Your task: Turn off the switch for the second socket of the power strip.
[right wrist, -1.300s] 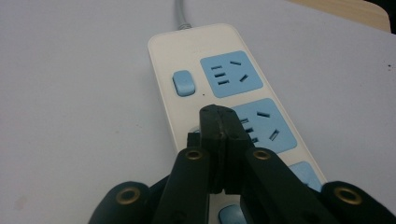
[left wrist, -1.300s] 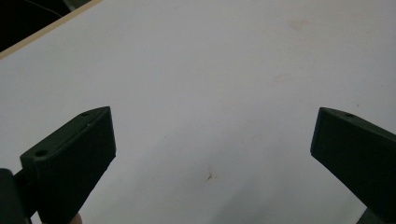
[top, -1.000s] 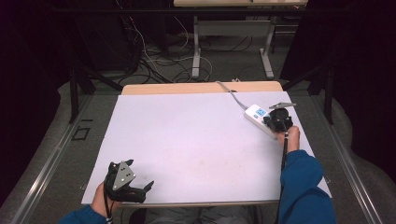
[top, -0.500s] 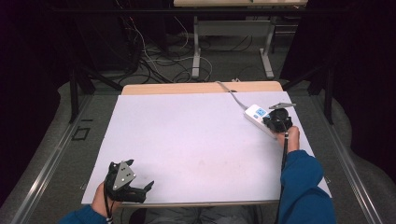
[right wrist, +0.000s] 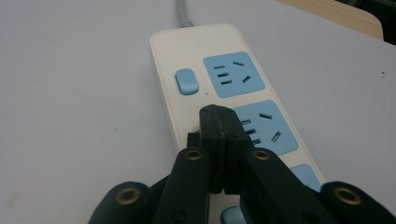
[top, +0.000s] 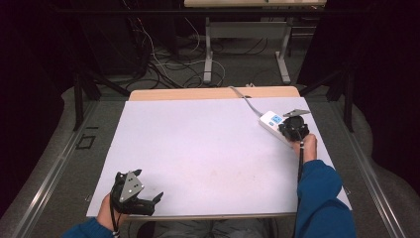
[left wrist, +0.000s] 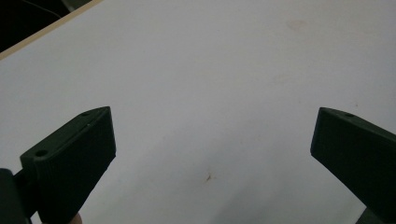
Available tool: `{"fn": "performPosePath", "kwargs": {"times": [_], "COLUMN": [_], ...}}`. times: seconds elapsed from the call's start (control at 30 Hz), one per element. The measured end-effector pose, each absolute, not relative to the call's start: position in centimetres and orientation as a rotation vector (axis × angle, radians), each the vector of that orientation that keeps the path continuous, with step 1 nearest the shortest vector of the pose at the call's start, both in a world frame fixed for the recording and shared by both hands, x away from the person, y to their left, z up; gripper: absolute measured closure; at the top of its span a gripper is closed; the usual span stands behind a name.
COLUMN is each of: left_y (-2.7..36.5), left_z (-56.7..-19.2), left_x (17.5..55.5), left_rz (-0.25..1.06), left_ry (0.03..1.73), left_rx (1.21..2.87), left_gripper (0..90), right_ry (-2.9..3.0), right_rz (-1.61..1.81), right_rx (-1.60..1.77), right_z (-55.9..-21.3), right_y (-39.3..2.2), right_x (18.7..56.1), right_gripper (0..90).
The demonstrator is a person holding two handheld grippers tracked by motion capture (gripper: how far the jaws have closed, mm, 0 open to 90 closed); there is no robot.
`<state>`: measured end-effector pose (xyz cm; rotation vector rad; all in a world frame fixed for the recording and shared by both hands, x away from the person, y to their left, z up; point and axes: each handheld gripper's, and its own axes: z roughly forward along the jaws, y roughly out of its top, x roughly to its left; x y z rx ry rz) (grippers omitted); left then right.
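Observation:
A white power strip with blue sockets and a blue switch lies at the table's right side, its grey cable running off the far edge. My right gripper hovers over the strip's middle socket with both jaws pressed together and nothing between them. My left gripper rests near the front left edge of the table, jaws spread wide over bare white surface.
A white sheet covers the wooden table. Beyond the far edge stand a metal desk frame and loose cables on the floor. A person's blue sleeve enters at bottom right.

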<state>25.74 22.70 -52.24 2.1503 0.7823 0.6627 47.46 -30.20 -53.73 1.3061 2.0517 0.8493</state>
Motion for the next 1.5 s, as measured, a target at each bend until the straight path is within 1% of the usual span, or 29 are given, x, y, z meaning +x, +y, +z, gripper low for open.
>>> {"fn": "performPosePath", "kwargs": {"times": [1.5], "left_y": [22.72], "left_z": [-52.22], "left_x": [25.78], "left_rz": [0.661], "left_ry": [0.782], "left_rx": [2.15], "left_gripper": [0.0], "right_ry": [2.054], "right_rz": [0.855], "right_rx": [1.338], "right_z": [-53.5], "right_y": [-30.19], "right_x": [47.63], "right_gripper": [90.0]}}
